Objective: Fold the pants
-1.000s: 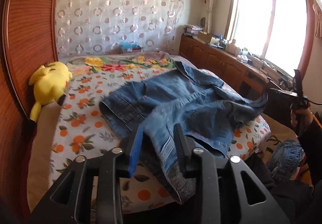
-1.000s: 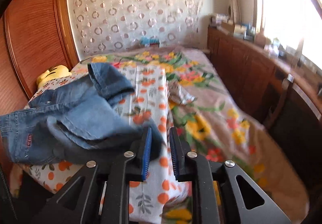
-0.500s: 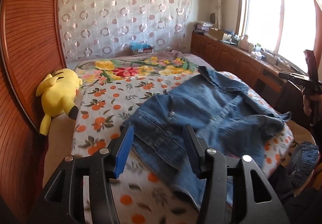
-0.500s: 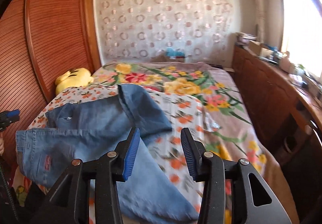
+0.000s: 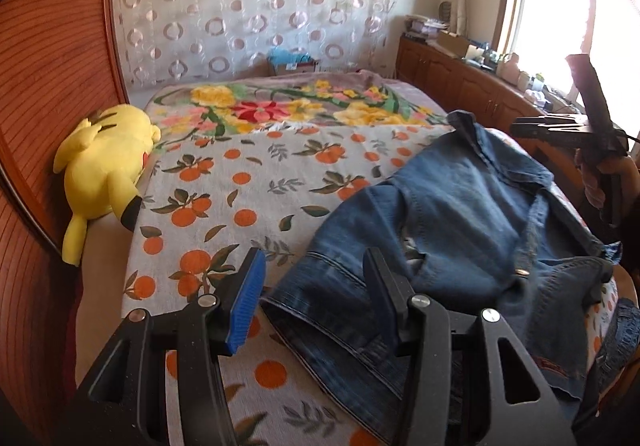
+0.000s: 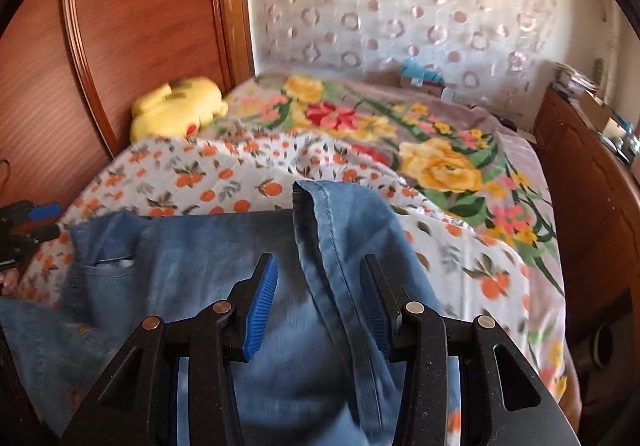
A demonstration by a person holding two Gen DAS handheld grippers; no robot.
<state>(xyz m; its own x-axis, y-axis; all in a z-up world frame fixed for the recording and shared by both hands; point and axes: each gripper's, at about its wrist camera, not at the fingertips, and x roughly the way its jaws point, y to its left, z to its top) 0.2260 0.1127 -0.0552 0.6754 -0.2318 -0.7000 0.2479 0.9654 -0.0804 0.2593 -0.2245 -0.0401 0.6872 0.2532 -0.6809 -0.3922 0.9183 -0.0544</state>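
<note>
Blue denim pants (image 5: 460,230) lie crumpled on the orange-print sheet (image 5: 240,173) at the near edge of the bed. My left gripper (image 5: 316,286) is open and empty, just above the waistband end of the pants. My right gripper (image 6: 320,294) is open and empty, above a folded-over leg of the pants (image 6: 248,246). The right gripper also shows in the left wrist view (image 5: 592,125), held in a hand at the right edge. The left gripper's blue pad shows at the left edge of the right wrist view (image 6: 40,211).
A yellow plush toy (image 5: 104,161) lies against the wooden wardrobe (image 5: 48,85) on the left. A floral blanket (image 5: 288,105) covers the far half of the bed. A wooden cabinet (image 5: 460,81) runs under the window on the right.
Both grippers have opened and let go of the pants, then lifted back. The pants have dropped onto the bed.
</note>
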